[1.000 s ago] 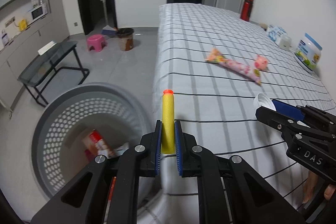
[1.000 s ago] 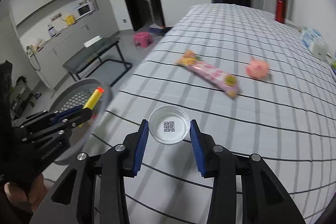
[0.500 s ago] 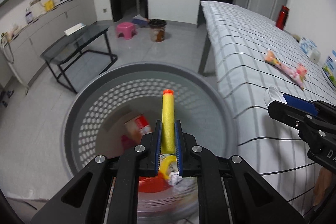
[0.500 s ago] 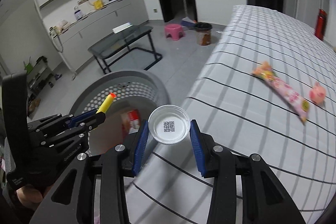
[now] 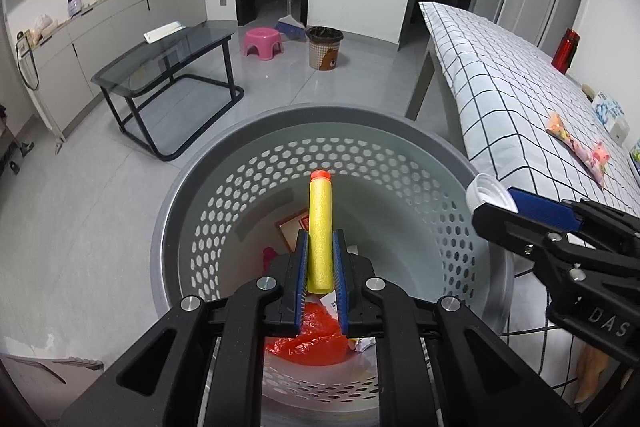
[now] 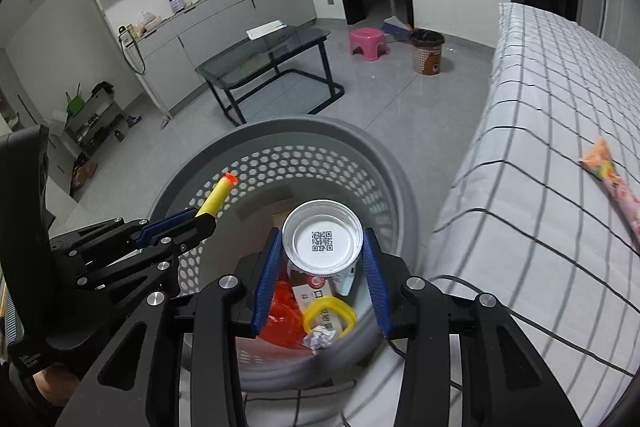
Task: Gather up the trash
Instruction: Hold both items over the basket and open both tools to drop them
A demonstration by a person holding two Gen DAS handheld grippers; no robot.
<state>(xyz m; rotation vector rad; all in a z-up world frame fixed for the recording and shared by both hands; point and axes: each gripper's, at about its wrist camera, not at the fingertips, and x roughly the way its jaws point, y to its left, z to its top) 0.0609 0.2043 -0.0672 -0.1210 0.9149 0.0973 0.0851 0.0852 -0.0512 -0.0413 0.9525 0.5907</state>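
Note:
My left gripper [image 5: 320,255] is shut on a yellow foam dart [image 5: 320,223] with an orange tip, which points forward over a grey perforated basket [image 5: 216,227]. In the right wrist view, my right gripper [image 6: 322,267] is shut on a small clear plastic cup [image 6: 322,239] with a QR code on its base. It too hangs above the basket [image 6: 320,163]. The two grippers are side by side, with the left gripper [image 6: 192,225] and its dart [image 6: 218,197] to the left of the cup. Red plastic [image 6: 280,319], a yellow ring [image 6: 330,313] and crumpled paper lie in the basket.
A bed with a checked sheet [image 5: 500,75] borders the basket on the right; a pink snack wrapper [image 5: 572,143] and a red flask [image 5: 565,46] are on it. Farther off on the floor stand a glass table [image 5: 168,63], a pink stool [image 5: 262,41] and a small bin [image 5: 324,47].
Both grippers have swung left from over the bed to above the basket, still holding the dart and the cup. The basket's contents have come into view.

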